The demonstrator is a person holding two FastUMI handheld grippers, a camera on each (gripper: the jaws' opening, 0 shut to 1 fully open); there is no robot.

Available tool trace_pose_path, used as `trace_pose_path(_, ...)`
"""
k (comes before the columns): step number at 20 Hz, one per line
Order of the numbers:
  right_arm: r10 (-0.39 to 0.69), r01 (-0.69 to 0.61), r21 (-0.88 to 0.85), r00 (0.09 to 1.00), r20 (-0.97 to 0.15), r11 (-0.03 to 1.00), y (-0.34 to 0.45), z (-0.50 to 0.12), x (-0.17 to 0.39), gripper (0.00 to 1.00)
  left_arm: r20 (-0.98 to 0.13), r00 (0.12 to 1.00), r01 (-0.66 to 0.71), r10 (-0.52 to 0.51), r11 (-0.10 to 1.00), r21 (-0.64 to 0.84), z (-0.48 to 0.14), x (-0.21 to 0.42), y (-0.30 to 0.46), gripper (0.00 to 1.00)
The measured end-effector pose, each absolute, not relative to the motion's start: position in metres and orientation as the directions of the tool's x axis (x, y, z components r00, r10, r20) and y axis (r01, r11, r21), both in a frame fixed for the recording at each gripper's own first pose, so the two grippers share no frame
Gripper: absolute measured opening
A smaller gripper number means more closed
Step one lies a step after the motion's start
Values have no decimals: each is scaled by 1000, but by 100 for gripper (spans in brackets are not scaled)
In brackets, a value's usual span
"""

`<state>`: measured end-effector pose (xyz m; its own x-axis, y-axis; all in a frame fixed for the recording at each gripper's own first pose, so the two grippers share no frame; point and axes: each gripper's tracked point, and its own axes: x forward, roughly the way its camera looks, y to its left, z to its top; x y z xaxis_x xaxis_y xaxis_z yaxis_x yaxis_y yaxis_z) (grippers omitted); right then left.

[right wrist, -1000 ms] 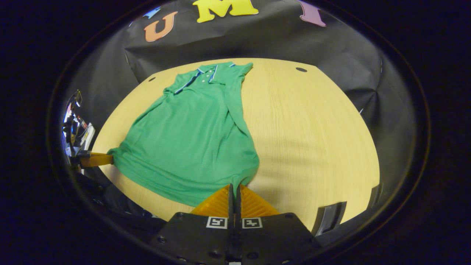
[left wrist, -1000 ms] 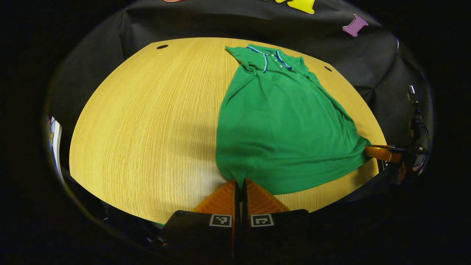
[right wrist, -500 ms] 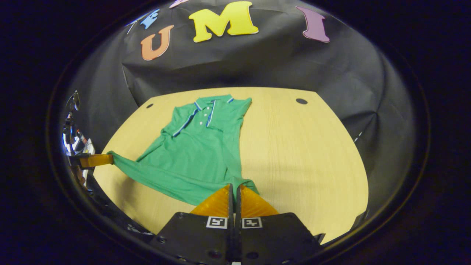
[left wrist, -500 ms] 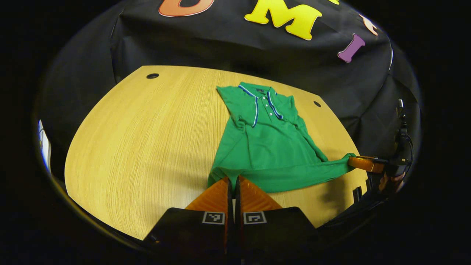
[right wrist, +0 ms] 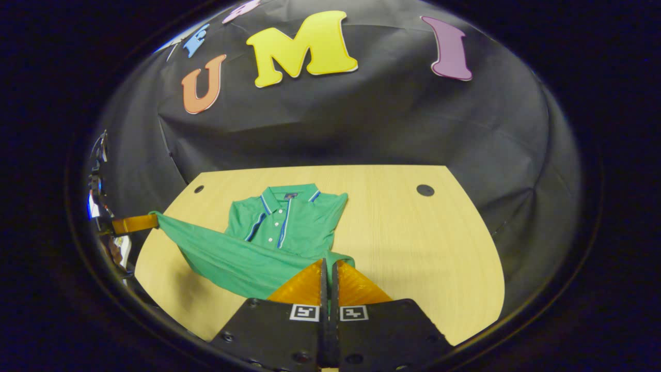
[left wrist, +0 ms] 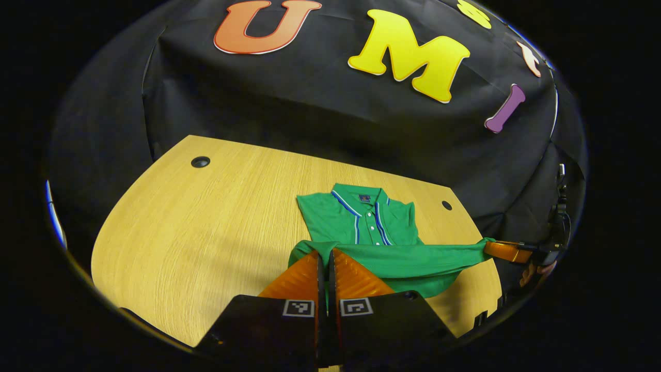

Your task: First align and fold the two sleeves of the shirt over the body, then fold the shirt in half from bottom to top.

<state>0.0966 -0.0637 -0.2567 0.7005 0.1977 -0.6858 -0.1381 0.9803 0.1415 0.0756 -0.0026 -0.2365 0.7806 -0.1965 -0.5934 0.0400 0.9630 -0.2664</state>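
A green polo shirt [left wrist: 364,222] with a blue-and-white striped collar lies on the wooden table [left wrist: 196,232], collar toward the far wall. Its bottom hem hangs lifted off the table, stretched taut between both grippers. My left gripper [left wrist: 324,254] is shut on one hem corner. In the right gripper view, my right gripper [right wrist: 328,264] is shut on the other hem corner of the shirt [right wrist: 281,227]. The right gripper [left wrist: 508,251] also shows at the far right of the left gripper view, the left gripper [right wrist: 135,223] at the far left of the right gripper view. The sleeves lie folded in.
The table [right wrist: 413,248] has a round cable hole at each far corner [left wrist: 200,161] [right wrist: 425,190]. Black cloth walls rise right behind the table's far edge. Bare wood spreads to the left of the shirt in the left gripper view.
Both grippers have lifted the hem and carried it toward the collar. The lower half of the shirt has left the table and now covers part of the body.
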Motion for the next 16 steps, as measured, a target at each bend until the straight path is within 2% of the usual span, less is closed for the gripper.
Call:
trace_pose_path(4, 201, -154, 128, 731, -652, 980, -57, -238, 154, 2, -566, 803, 41, -188, 964, -262, -225, 130, -8, 6)
trace_pose_path(9, 219, -180, 127, 730, -647, 975, -48, -235, 227, 0, -556, 817, -8, -156, 960, -281, -222, 194, -1, 6)
trace_pose_path(16, 245, -173, 175, 728, -640, 969, -35, -257, 303, 0, -591, 797, -45, -125, 963, -265, -258, 251, -2, 6)
